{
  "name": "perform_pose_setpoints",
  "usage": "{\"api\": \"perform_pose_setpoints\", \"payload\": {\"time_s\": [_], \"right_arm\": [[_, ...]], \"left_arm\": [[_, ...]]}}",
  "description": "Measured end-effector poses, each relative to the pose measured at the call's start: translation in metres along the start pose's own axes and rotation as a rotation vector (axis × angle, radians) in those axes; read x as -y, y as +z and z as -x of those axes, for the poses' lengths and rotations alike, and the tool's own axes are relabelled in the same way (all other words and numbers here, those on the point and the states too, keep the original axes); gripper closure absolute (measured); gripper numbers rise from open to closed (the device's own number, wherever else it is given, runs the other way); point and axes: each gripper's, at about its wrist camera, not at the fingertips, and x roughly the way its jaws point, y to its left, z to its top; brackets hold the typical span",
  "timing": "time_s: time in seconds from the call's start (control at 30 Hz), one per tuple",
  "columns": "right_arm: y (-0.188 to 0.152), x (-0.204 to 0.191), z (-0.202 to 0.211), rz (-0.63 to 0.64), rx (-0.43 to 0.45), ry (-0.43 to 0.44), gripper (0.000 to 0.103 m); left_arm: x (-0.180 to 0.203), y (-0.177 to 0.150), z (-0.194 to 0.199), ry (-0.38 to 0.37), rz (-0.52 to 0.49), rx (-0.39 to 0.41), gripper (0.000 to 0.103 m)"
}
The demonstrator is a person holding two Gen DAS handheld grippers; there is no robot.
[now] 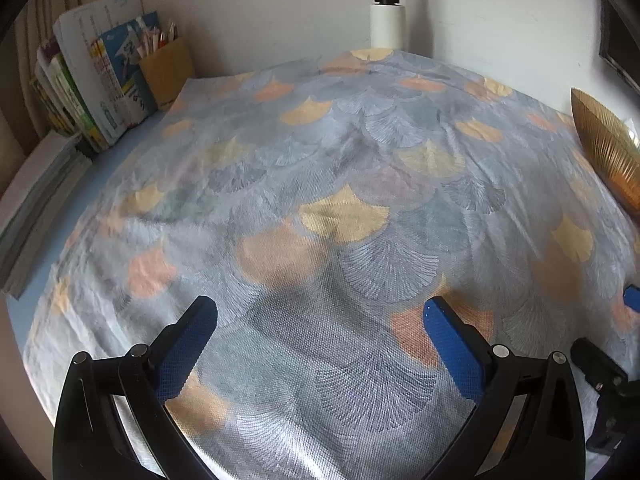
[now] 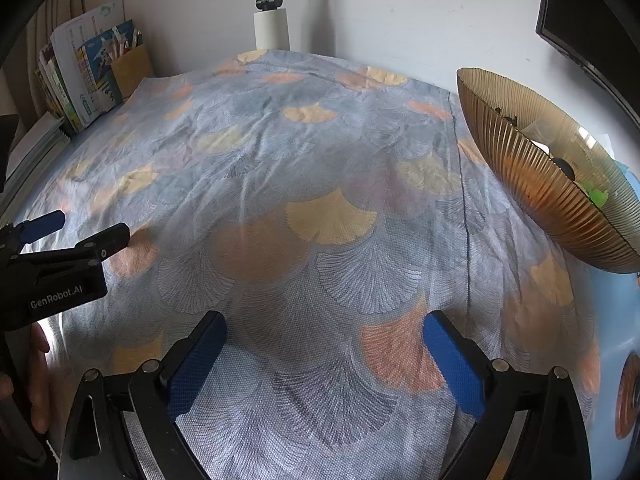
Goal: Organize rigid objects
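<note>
The right wrist view shows most of the ribbed amber bowl [image 2: 548, 184], which stands at the right edge of the surface [image 2: 616, 344] on the fan-patterned cloth [image 2: 320, 184], tilted in the fisheye so its inside is seen. Small things lie in it: a dark round one, a bright green one and some paler shapes too unclear to name. The left wrist view catches only a sliver of that bowl [image 1: 608, 152] at its right border and nothing of what it holds.

The right view also takes in the left tongs [image 2: 86, 230] from the side, coming in from the left border with a hand [image 2: 36, 376] below them at the frame's lower left. The left view in turn shows only a black piece and a blue tip of the right tongs [image 1: 628, 300] at its right edge.

Both views share the back of the scene: a row of books [image 1: 88, 80] leaning at the far left, a tan holder [image 1: 166, 68] of pencils beside them, and a white pole [image 1: 386, 4] against the wall.

The left tongs [image 1: 320, 312] point down at the cloth, spread wide, with nothing between the blue pads. The right tongs [image 2: 324, 328] slope down likewise, released and empty, over bare cloth just left of the bowl.
</note>
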Motion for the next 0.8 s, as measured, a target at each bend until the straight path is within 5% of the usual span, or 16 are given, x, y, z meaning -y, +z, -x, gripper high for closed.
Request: {"api": "perform_pose_setpoints", "payload": {"time_s": [0.13, 0.8], "right_arm": [[0.000, -0.002, -0.001, 0.004, -0.007, 0.003, 0.000], [0.003, -0.002, -0.005, 0.023, 0.023, 0.016, 0.000]], "left_arm": [[-0.012, -0.001, -0.007, -0.065, 0.081, -0.032, 0.000], [-0.017, 0.003, -0.010, -0.051, 0.102, -0.019, 0.000]]}}
